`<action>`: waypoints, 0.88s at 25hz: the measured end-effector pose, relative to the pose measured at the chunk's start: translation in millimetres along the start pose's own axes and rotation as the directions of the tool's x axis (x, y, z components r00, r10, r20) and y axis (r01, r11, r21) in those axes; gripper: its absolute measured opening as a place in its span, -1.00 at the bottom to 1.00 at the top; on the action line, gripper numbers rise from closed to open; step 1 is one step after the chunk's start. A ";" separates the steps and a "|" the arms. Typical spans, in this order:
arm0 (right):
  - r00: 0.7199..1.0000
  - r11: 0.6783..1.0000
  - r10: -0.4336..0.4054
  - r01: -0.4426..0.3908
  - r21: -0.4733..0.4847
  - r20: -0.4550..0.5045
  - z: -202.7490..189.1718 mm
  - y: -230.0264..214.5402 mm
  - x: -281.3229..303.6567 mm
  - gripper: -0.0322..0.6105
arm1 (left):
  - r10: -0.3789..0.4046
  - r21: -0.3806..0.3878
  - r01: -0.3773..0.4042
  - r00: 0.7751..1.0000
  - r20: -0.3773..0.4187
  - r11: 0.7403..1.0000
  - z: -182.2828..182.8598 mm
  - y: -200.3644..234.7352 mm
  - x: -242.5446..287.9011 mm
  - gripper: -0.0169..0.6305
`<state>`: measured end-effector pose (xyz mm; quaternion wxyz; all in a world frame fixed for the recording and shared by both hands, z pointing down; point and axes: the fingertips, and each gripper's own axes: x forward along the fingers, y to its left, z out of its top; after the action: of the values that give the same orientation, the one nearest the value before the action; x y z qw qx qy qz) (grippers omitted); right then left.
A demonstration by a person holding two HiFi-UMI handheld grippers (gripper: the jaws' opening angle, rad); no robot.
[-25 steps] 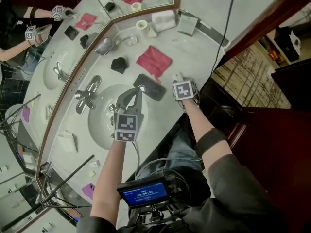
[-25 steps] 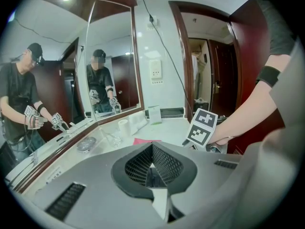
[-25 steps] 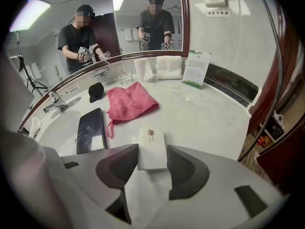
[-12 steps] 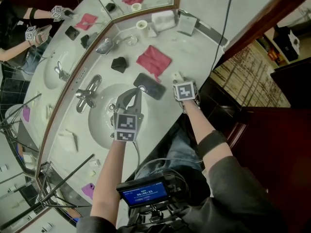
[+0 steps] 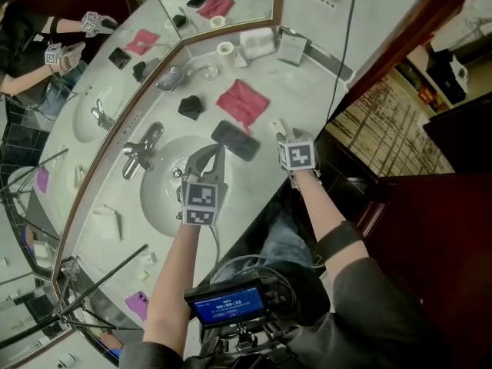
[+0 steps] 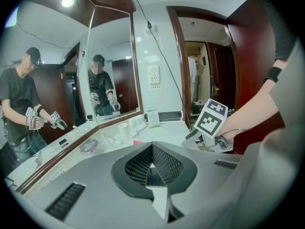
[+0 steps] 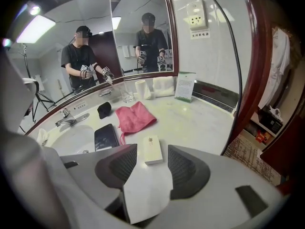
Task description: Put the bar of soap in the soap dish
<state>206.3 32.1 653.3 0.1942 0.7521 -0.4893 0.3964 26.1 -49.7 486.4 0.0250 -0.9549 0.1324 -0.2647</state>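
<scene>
The bar of soap (image 7: 152,147) is a small white box lying flat on the pale counter, just right of the black phone (image 7: 106,137). In the head view the soap (image 5: 275,126) shows beyond my right gripper (image 5: 281,134). In the right gripper view my right gripper (image 7: 152,157) is open, its pads standing either side of the soap with a gap on each side. A silvery dish (image 5: 169,78) sits far off by the mirror, left of the glass. My left gripper (image 5: 217,151) hangs shut and empty over the sink basin (image 5: 161,198); the left gripper view shows its pads pressed together (image 6: 152,149).
A pink cloth (image 5: 243,101), a small black object (image 5: 190,106) and the faucet (image 5: 142,148) lie between the soap and the dish. A paper roll (image 5: 224,49), folded white towel (image 5: 257,41) and card stand (image 5: 293,48) line the back wall. The counter edge falls away at the right.
My right gripper has drawn back toward me and risen a little, while the soap stays on the counter. The left gripper has kept still.
</scene>
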 end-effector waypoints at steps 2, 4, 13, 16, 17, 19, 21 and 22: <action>1.000 1.000 0.000 0.000 -0.002 0.008 -1.6 -1.6 -6.4 -0.21 | 0.003 -0.001 -0.003 1.000 0.007 1.000 1.5 -0.6 -4.5 -0.95; 1.000 1.000 0.012 -0.012 0.005 0.018 -1.9 -1.6 -13.7 -0.24 | 0.006 -0.001 -0.006 1.000 0.012 1.000 2.9 -1.3 -9.0 -0.95; 0.997 0.997 0.010 -0.016 0.073 0.083 3.1 -7.0 -62.4 -0.72 | 0.020 0.000 -0.020 0.999 0.047 1.000 11.8 -0.4 -29.1 -0.95; 0.996 0.994 0.000 -0.010 0.109 0.089 -4.6 -15.7 -77.6 -0.84 | 0.020 -0.005 -0.020 0.998 0.060 1.000 14.1 -3.2 -34.8 -0.95; 0.996 0.992 -0.006 -0.005 0.123 0.087 -8.3 -19.7 -82.3 -0.85 | 0.019 -0.006 -0.019 0.998 0.064 1.000 15.0 -4.7 -36.7 -0.95; 0.996 0.990 -0.017 0.004 0.144 0.092 -12.8 -26.8 -91.5 -0.85 | 0.018 -0.006 -0.018 0.997 0.070 1.000 16.4 -7.6 -40.4 -0.95; 0.995 0.987 -0.028 0.012 0.161 0.099 -16.4 -32.9 -99.6 -0.85 | 0.019 -0.003 -0.019 0.997 0.072 1.000 16.3 -9.9 -44.0 -0.95; 0.994 0.985 -0.033 0.015 0.172 0.102 -18.5 -35.4 -103.1 -0.85 | 0.020 -0.002 -0.020 0.997 0.073 1.000 15.8 -10.8 -45.8 -0.95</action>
<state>209.0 120.4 586.9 0.1080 0.7915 -0.4540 0.3947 -1.0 -27.5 451.2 0.0318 -0.9625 0.1412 -0.2293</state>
